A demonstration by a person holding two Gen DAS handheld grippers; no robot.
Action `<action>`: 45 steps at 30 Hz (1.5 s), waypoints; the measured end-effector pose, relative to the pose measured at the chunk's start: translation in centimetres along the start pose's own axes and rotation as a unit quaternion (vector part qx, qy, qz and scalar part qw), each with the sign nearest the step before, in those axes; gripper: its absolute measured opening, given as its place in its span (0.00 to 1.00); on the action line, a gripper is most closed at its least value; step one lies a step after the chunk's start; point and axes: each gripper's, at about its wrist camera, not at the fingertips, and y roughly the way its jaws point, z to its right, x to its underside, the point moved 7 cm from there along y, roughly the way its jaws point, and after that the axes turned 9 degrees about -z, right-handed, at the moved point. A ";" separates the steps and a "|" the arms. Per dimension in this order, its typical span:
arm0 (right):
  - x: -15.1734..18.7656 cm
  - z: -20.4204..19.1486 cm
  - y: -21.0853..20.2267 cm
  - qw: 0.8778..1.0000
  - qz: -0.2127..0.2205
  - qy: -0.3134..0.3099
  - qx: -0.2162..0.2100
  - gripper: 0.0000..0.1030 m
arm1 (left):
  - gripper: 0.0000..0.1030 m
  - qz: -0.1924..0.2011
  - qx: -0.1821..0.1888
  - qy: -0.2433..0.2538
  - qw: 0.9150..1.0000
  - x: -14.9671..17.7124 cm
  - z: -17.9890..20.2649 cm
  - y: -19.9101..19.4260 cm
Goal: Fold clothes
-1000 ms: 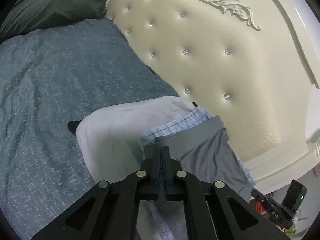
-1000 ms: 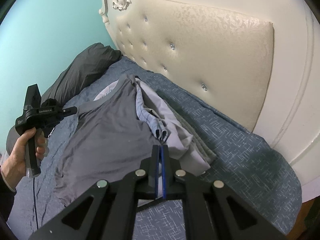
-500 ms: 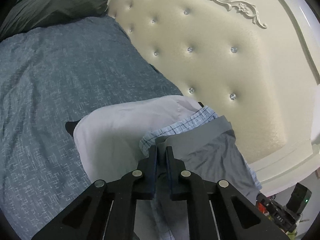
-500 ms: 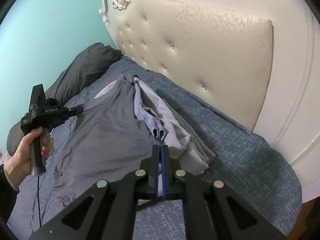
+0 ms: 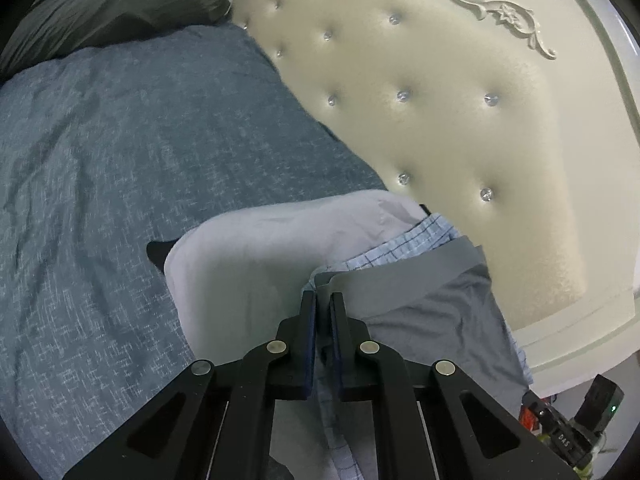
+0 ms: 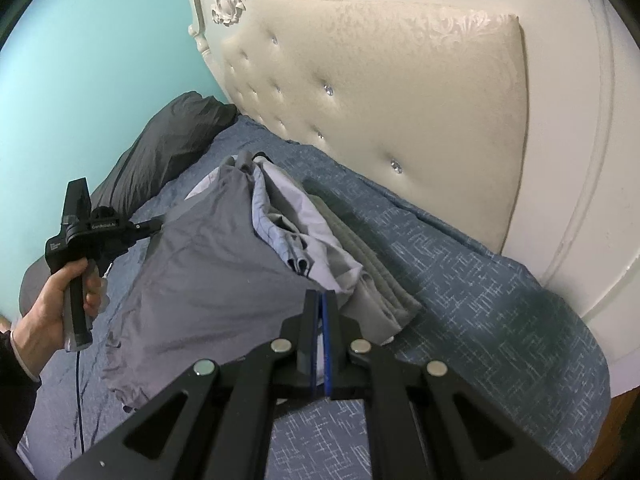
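Your grey garment (image 6: 208, 280) lies spread on the blue-grey bedspread (image 6: 460, 280), beside the cream tufted headboard (image 6: 380, 100): dark grey, thin fabric, creased, with a lighter grey band (image 5: 404, 280) along its top edge and a rumpled, wavy hem at the near side in the right wrist view. It is stretched between your two tools and lies partly over a small stack: a blue-checked piece (image 5: 404, 240), a pale lilac-white one (image 5: 280, 248) and a folded grey-green one (image 6: 380, 280) at the side toward the headboard. Your left gripper (image 5: 323, 300) has just been closing; its fingers (image 5: 308, 320) are now drawn in on the band's corner, cloth bunched between the blue pads, narrow slit left. From the other side you can see that tool's tip meeting the same corner, your hand (image 6: 60, 304) wrapped on its handle. Your right gripper (image 6: 321, 300) has its fingers pressed together at the garment's near corner; grey cloth runs right up to the tips, and it looks pinched there, though the tips hide the exact bite. A dark pillow (image 5: 112, 4) sits at the far end of the bed against the teal wall (image 6: 100, 60), well apart from the clothes.
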 end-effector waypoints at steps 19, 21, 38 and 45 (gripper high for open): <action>-0.2 0.0 -1.0 1.000 0.007 0.016 0.006 0.03 | 0.42 0.011 -0.013 -0.009 1.000 1.1 -0.7 -3.8; 0.0 0.0 -1.4 1.000 0.009 0.020 0.005 0.03 | 0.42 0.013 -0.017 -0.006 1.000 1.7 -1.0 -4.7; 1.2 -6.5 -4.6 1.000 0.023 -0.003 -0.009 0.03 | 0.48 0.046 -0.077 0.018 0.996 8.2 -2.8 -15.3; 1.7 -10.1 -6.0 0.999 0.026 -0.019 -0.013 0.03 | 0.51 0.066 -0.096 0.025 0.993 10.0 -2.9 -19.7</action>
